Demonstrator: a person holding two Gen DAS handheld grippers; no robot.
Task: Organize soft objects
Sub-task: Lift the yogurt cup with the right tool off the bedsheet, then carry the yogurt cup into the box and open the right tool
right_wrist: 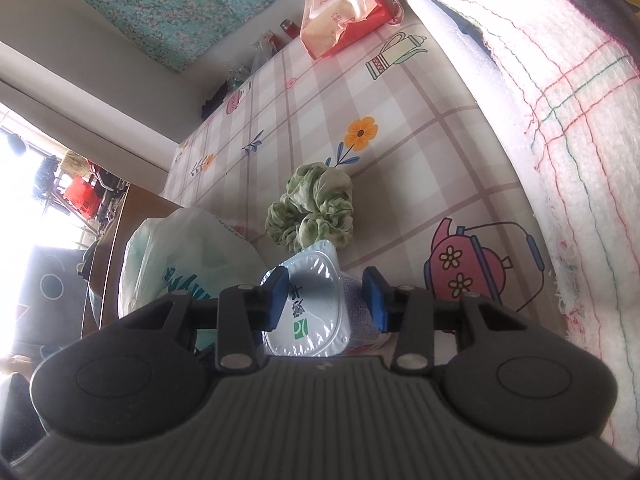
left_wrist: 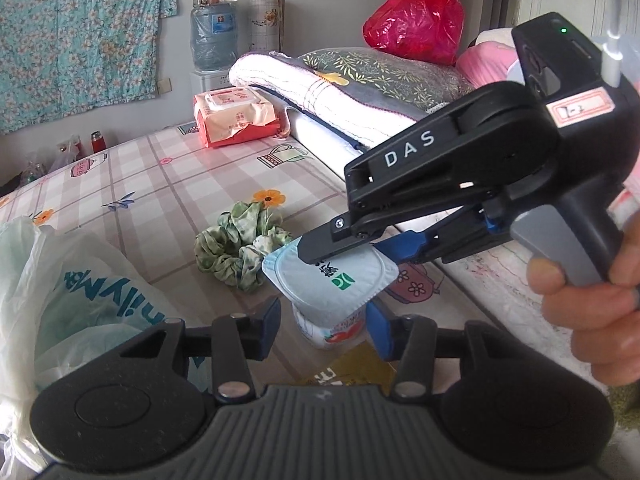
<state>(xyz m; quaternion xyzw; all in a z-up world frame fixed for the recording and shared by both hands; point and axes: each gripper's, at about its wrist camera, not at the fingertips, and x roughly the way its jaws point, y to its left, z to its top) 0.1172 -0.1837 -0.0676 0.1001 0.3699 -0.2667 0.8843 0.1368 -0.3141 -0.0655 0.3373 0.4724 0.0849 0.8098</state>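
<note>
A yogurt cup (left_wrist: 336, 276) with a pale blue foil lid sits tilted on the checked cloth (left_wrist: 160, 184). My right gripper (left_wrist: 344, 252) reaches in from the right and is shut on the cup, one black finger lying across the lid. In the right wrist view the cup (right_wrist: 308, 312) is clamped between the blue pads of my right gripper (right_wrist: 326, 300). My left gripper (left_wrist: 324, 316) is open, its fingers on either side of the cup's body with a small gap on the left. A green scrunchie (left_wrist: 240, 252) (right_wrist: 316, 212) lies just behind the cup.
A white plastic bag (left_wrist: 80, 280) (right_wrist: 180, 256) with green print slumps at the left. A pack of wet wipes (left_wrist: 236, 116) (right_wrist: 344, 4) lies at the back. Folded blankets (left_wrist: 340, 96) (right_wrist: 560, 120) line the right side, with a red bag (left_wrist: 416, 20) on top. A hand (left_wrist: 580, 312) holds the right gripper.
</note>
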